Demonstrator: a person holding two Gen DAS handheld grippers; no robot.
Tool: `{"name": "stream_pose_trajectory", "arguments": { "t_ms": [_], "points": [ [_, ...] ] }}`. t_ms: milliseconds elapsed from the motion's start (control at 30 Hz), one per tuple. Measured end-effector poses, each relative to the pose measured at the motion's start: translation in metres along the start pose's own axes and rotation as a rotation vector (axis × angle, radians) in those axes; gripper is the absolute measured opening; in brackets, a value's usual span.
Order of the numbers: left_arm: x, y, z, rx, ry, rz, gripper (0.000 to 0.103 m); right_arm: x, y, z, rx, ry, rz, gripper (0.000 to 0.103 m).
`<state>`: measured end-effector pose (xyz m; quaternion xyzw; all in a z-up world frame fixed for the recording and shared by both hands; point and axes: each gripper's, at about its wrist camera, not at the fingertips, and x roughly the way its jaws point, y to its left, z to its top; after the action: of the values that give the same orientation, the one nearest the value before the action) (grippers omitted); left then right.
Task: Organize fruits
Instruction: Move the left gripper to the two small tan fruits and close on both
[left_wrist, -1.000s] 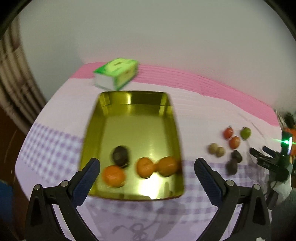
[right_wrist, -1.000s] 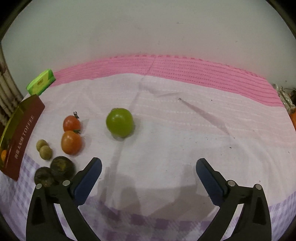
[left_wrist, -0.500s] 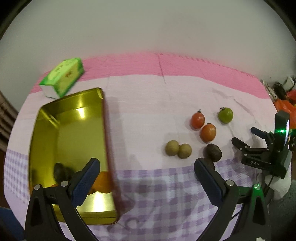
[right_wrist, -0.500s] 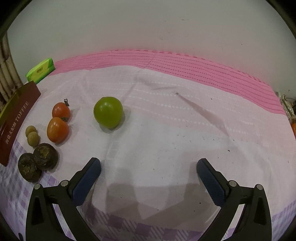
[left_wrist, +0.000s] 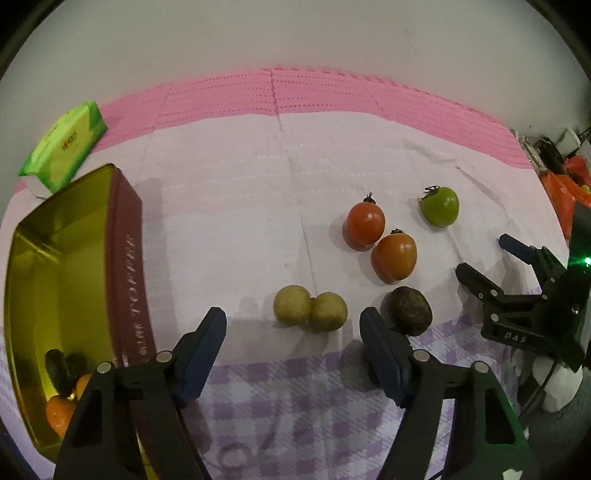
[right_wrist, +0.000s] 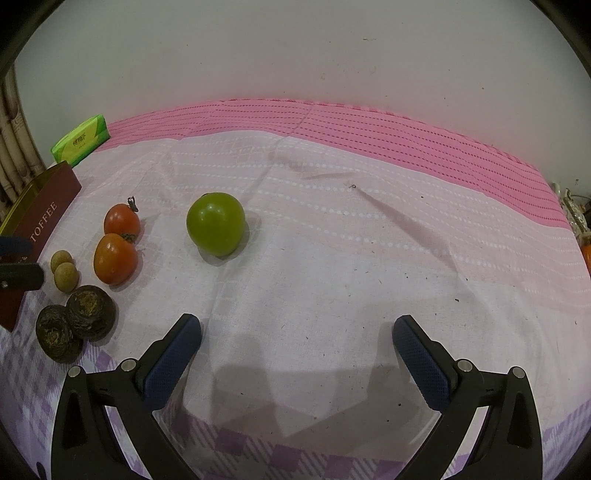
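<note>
Left claw (left_wrist: 291, 332) jaws closing, nothing gripped; pair of small tan round fruits (left_wrist: 310, 308) just ahead between tips, on cloth-covered worktop (left_wrist: 240, 229). Judged light, firm, prone to roll; grip across middle. Right claw (right_wrist: 295, 347) apart, empty.

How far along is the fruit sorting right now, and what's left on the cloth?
Done: orange fruits and a dark one lie in the gold tin. In hand: nothing yet; the left gripper is closing, empty, near the two tan fruits. The right gripper is open and empty. Left: two red tomatoes, the green tomato and two dark brown fruits.
</note>
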<state>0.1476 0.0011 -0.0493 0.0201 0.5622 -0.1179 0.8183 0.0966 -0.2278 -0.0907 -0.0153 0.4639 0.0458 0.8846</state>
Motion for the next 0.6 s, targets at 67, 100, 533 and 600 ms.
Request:
{"name": "stream_pose_trajectory", "arguments": {
  "t_ms": [67, 100, 533, 600],
  "points": [
    [0.004, 0.0, 0.002, -0.01, 0.012, -0.004, 0.068, 0.0, 0.0, 0.0, 0.0, 0.0, 0.0, 0.103],
    [0.006, 0.0, 0.003, -0.014, 0.017, -0.009, 0.066, 0.0, 0.0, 0.0, 0.0, 0.0, 0.0, 0.103],
    [0.022, -0.001, 0.003, -0.017, 0.052, -0.011, 0.054, 0.0, 0.0, 0.0, 0.0, 0.0, -0.001, 0.103],
    [0.021, -0.002, 0.003, -0.013, 0.048, -0.01, 0.05, -0.001, 0.0, 0.0, 0.0, 0.001, -0.001, 0.103]
  ]
}}
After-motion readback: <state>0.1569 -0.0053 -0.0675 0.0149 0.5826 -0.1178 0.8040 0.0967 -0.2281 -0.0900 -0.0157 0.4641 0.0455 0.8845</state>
